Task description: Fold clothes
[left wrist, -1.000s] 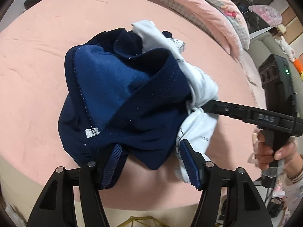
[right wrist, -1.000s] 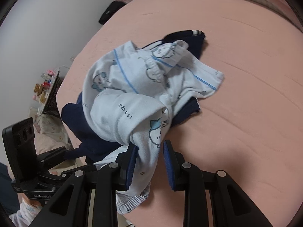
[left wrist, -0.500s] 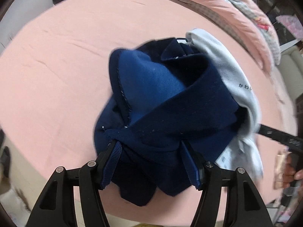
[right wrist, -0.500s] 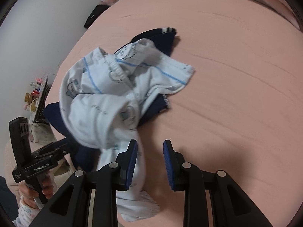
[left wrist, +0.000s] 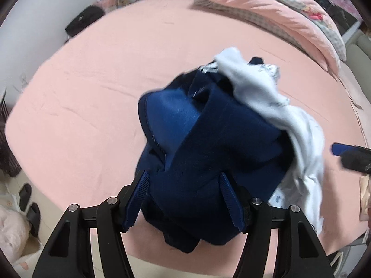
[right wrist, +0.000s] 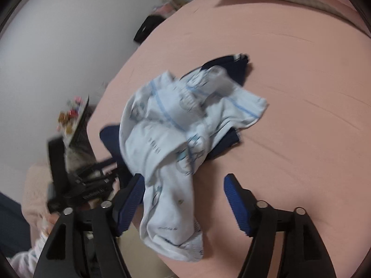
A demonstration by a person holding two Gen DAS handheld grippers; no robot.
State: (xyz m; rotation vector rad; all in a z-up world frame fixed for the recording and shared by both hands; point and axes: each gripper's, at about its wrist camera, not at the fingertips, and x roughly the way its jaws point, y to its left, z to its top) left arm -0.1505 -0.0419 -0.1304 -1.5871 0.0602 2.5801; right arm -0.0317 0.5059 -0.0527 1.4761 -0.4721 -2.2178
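Note:
A bunched navy garment (left wrist: 208, 143) lies near the front edge of the pink bed (left wrist: 92, 115), and my left gripper (left wrist: 184, 199) is shut on its near fold, fabric filling the gap. A white printed garment (left wrist: 259, 92) is draped over the navy one's right side. In the right wrist view the white garment (right wrist: 167, 129) covers the navy garment (right wrist: 231, 69) and trails off the bed edge. My right gripper (right wrist: 183, 202) has its jaws opening wide; the white cloth hangs loose between them, close to the left finger. Its blue fingertip (left wrist: 340, 149) shows at the right.
A folded pink quilt (left wrist: 266, 11) lies along the far side of the bed. A black bag (left wrist: 83, 20) sits beyond the far left corner. Slippers (left wrist: 27, 199) are on the floor at left. A rack of small items (right wrist: 74, 115) stands by the white wall.
My right gripper has let go of the white garment and its jaws have spread wide. My left gripper has tipped and shifted, keeping hold of the navy garment.

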